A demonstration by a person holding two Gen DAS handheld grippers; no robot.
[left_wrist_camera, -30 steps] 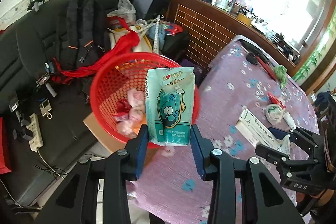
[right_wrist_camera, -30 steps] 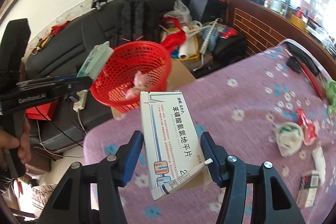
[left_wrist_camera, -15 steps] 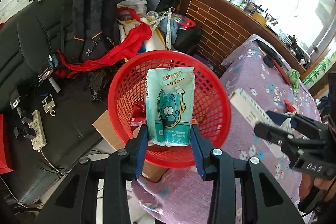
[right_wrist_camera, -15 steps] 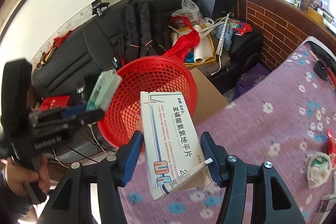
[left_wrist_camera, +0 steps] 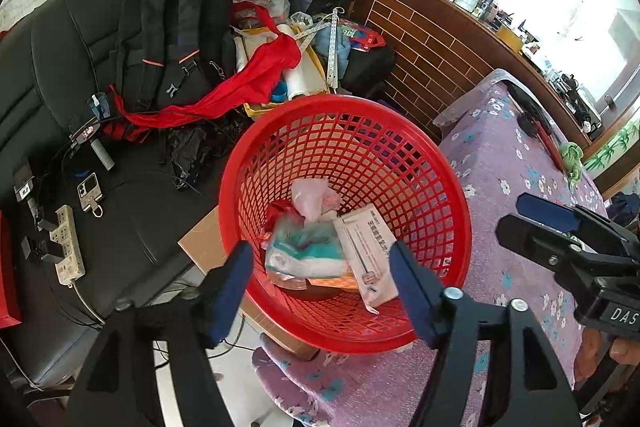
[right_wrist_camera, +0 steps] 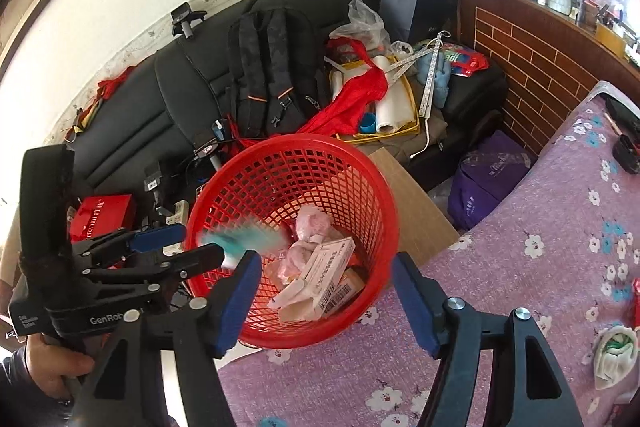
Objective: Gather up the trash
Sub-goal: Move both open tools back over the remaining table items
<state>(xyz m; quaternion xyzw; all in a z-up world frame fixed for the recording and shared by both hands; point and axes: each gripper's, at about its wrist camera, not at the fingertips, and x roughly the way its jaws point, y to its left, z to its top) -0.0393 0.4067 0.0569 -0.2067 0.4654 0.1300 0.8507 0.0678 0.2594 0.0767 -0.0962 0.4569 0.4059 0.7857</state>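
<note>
1. Here the red basket [left_wrist_camera: 432, 163] stands just off the near corner of the counter [left_wrist_camera: 500, 267], its rim meeting the purple flowered cloth; a black sofa [left_wrist_camera: 48, 75] piled with bags lies beyond the basket, and the round mouth is open from above.
2. The left gripper [left_wrist_camera: 320, 267] hangs over the basket's near rim; its jaws have just been opening and stand apart, nothing between them.
3. The right gripper [right_wrist_camera: 326, 291] hangs over the same rim from the counter side, jaws likewise just opened, apart and empty.
4. The white medicine box [left_wrist_camera: 366, 251] lies inside the basket, long axis running from near rim toward the middle.
5. The teal-and-white tissue pack [left_wrist_camera: 308, 255], blurred, lies beside the box, its long axis crosswise.
</note>
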